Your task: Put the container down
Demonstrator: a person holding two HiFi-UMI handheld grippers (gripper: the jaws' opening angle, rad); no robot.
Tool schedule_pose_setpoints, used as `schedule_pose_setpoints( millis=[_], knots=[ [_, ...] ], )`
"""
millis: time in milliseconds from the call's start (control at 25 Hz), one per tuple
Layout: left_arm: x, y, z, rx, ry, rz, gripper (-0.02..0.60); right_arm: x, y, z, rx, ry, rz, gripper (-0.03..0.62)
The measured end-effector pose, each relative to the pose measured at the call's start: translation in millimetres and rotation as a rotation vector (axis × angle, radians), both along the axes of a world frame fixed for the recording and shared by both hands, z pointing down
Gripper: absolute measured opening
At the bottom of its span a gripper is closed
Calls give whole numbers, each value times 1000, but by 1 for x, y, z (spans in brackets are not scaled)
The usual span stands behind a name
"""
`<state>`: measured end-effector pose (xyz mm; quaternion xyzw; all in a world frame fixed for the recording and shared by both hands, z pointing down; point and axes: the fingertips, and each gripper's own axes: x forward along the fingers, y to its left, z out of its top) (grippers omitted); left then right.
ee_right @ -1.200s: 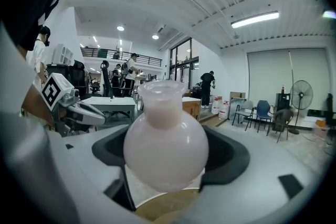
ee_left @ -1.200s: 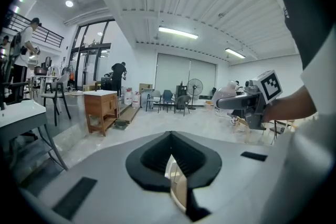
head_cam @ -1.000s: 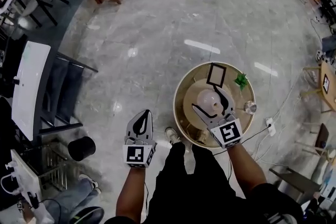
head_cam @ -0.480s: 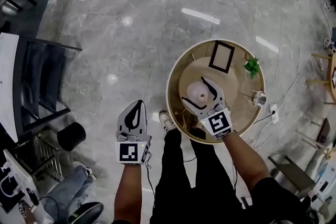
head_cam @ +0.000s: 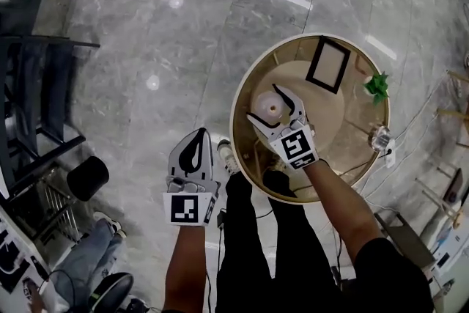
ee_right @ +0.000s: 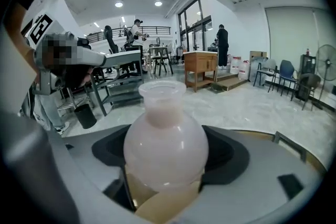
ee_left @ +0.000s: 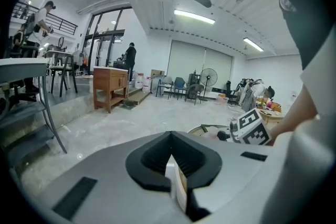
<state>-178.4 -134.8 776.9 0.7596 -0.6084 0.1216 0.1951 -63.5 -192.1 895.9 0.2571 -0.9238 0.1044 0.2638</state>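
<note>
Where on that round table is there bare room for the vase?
The middle is bare, between the picture frame and the table's near rim, right beside the held vase. The right edge is crowded: a small plant and a glass piece.

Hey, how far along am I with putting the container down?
Done: the container is over the table. In hand: the right gripper is shut on it, and I can't tell whether its base touches the table yet. Left to do: rest it on the table, open the fingers and pull away. The left gripper is shut and empty, off to the side of the table.
</note>
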Motion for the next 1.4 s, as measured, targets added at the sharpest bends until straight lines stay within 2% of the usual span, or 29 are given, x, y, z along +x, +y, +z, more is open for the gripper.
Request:
schedule_pose_setpoints(
  millis=[280, 640, 920, 1120, 1400],
  knots=[
    [-4, -4, 21, -20, -7, 8, -5, -5, -4, 35, -35, 47, -22, 400],
    [-3, 8, 29, -55, 63, -20, -5, 1, 5, 66, -66, 172, -53, 402],
    [0, 8, 26, -64, 60, -13, -5, 3, 10, 65, -79, 170, -65, 403],
    [6, 7, -4, -42, 59, -1, -5, 14, 21, 27, -81, 156, -56, 403],
    [22, 4, -74, 18, 66, 26, -5, 11, 44, -89, 10, 74, -61, 403]
  ],
)
